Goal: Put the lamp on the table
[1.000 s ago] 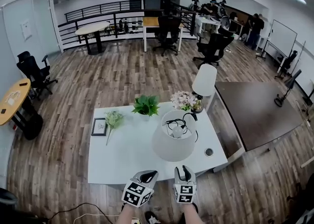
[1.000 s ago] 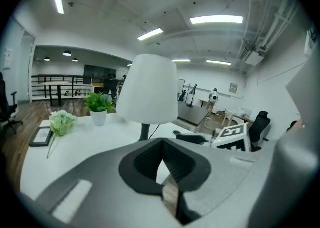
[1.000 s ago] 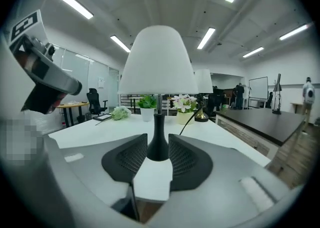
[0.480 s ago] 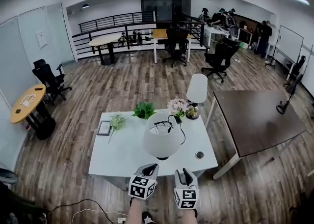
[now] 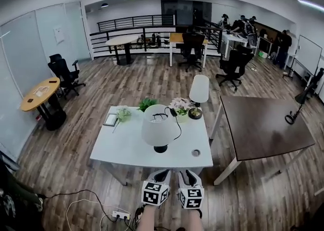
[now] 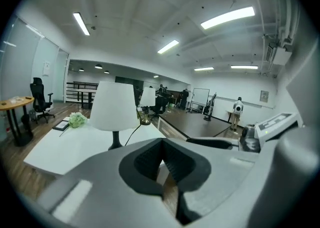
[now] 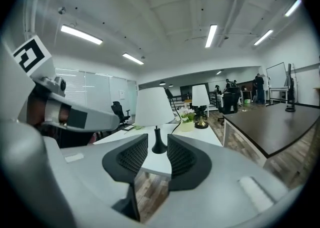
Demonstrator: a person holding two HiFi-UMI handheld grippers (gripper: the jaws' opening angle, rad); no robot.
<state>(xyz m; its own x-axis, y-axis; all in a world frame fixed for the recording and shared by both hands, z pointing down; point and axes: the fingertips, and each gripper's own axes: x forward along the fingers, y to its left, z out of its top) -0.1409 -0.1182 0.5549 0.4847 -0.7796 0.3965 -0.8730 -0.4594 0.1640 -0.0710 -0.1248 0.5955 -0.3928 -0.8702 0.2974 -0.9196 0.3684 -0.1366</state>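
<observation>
The lamp [image 5: 157,131] has a white shade and a black foot. It stands upright on the white table [image 5: 121,146], near the front edge, and its black cord runs back over the tabletop. Neither gripper touches it. My left gripper [image 5: 161,176] hangs over the floor just in front of the table, its pads meeting at the tips with nothing held. Beside it, my right gripper [image 5: 186,175] is open and empty. The lamp [image 6: 114,107] stands ahead in the left gripper view beyond the gripper [image 6: 162,144]. The lamp [image 7: 154,107] shows between the spread pads of the right gripper [image 7: 154,144].
A second white lamp [image 5: 199,89] with a brass foot, a flower pot [image 5: 179,105], a green plant [image 5: 147,103], a small plant [image 5: 123,113] and a picture frame [image 5: 111,119] stand at the table's back. A dark brown table [image 5: 263,128] is right. Cables and a power strip [image 5: 120,215] lie on the floor left.
The view and both grippers have pulled back from the table's front edge. The lamp stays on the table and now shows more from the side.
</observation>
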